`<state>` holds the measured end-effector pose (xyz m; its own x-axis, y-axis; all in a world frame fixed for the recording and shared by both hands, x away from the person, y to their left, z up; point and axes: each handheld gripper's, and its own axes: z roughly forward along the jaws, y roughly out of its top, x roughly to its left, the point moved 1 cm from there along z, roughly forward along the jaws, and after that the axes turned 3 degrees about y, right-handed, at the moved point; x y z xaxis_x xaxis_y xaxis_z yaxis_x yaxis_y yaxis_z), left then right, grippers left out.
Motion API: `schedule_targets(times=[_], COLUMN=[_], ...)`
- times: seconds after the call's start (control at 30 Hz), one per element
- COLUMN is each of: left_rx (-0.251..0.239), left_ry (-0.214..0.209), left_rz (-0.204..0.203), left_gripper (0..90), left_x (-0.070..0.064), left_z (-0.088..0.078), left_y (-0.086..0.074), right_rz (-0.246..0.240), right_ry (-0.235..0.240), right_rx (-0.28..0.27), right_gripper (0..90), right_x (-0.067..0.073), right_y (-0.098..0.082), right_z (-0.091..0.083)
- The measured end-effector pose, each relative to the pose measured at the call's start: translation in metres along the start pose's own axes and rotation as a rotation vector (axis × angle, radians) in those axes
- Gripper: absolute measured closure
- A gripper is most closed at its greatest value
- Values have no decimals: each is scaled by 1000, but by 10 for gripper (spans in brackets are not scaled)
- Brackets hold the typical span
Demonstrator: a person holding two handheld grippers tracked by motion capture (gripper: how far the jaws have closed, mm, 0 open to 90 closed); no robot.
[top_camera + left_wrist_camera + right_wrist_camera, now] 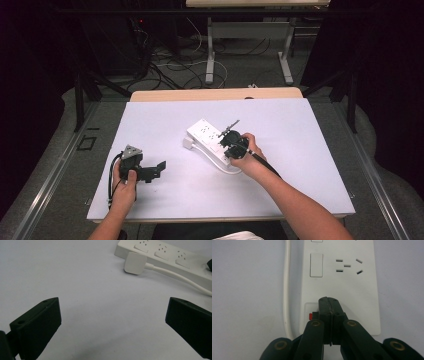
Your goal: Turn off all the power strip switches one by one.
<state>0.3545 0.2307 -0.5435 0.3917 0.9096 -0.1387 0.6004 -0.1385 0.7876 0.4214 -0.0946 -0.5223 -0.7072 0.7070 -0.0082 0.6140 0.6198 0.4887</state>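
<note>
A white power strip (206, 134) lies slantwise at the middle of the white table top (280, 150). Its white cable (286, 290) runs along one side, and the flat white plug (135, 263) lies beside the strip (160, 255). My right gripper (328, 302) is shut with nothing between its jaws. Its tips rest on the strip (347, 282) at the end switch, where a red mark (310, 315) shows. In the high view the right gripper (225, 139) sits over the strip's near end. My left gripper (156, 171) rests open on the table at the left, and its jaws (112, 315) point toward the plug.
A person's forearms come in from the bottom edge. A wooden table edge (215, 93) shows behind the white top. Beyond it are floor cables (175, 67) and the legs of another table (210, 50). A metal rail (55, 170) runs along the left side.
</note>
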Motion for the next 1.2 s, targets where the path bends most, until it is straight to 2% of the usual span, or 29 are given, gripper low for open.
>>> schedule_targets(times=[0.03,0.13,0.23,0.27,0.3,0.43,0.53,0.57,0.6,0.73,0.83,0.87,0.9,0.97,1.07,1.2], left_rx=[0,3,5,0,0,2,3,5,4,1,-6,-5,-7,1,1,1], left_ry=[0,-1,-2,0,0,1,-2,-1,-1,0,1,-1,-1,-2,-2,-4], left_rz=[-1,-3,-1,-1,-1,2,-1,0,-1,-4,-4,-4,-3,-1,0,0], left_gripper=[3,3,3,3,3,2,3,3,2,3,3,3,3,2,2,3], left_x=[0,0,-1,-1,-2,-1,0,0,0,0,0,0,0,0,0,0], left_z=[0,0,0,0,0,0,0,0,0,0,1,1,1,0,-1,-1], left_y=[0,0,0,-1,-1,-1,-1,0,0,0,0,0,0,1,1,1], right_rz=[0,-40,-27,10,-3,-4,-32,-14,-20,-19,11,19,-12,14,9,28], right_ry=[-1,-23,-22,-14,-10,-10,-39,-40,-25,-16,-1,-9,-6,-4,-4,8], right_rx=[18,19,23,29,25,25,22,26,21,5,9,2,-8,-6,-19,-28], right_gripper=[900,900,900,900,900,900,900,900,900,900,900,900,900,900,900,900], right_x=[2,5,3,5,3,4,5,5,3,3,3,4,2,3,2,2], right_y=[0,1,2,1,2,1,1,1,2,3,3,3,4,6,8,15], right_z=[-1,1,1,1,1,1,2,1,1,-1,-2,-1,0,0,0,-1])
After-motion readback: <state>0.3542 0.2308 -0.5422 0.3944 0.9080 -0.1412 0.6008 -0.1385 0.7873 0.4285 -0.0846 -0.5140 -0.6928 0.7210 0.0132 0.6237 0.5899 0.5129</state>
